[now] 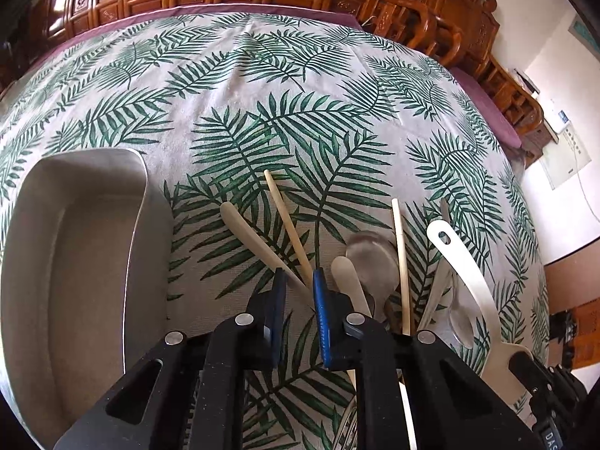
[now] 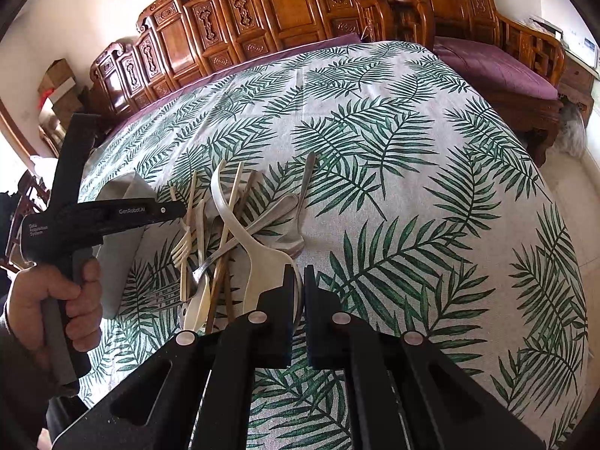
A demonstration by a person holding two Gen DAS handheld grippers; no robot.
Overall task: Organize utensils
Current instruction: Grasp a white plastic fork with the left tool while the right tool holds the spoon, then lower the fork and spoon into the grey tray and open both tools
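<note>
Leaf-print cloth (image 1: 300,86) covers the worktop. Grey tray (image 1: 75,262) far left, pile of utensils (image 2: 232,240) just right of it. Left claw (image 1: 298,285) slightly spread over a wooden chopstick (image 1: 287,221), not pinching. Right claw (image 2: 299,281) nearly pressed together, holding nothing, beside white spatula (image 2: 258,262).

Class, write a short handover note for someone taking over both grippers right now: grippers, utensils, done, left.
Left gripper: open, empty, low over the pile's chopstick.
Right gripper: fingers nearly closed, empty, beside the white spatula.
Utensils: forks, spoons and chopsticks all lie in one loose pile on the leaf tablecloth.
Grey tray: left of the pile, holds nothing.
Done: nothing sorted.
Left: move everything into the tray.
</note>
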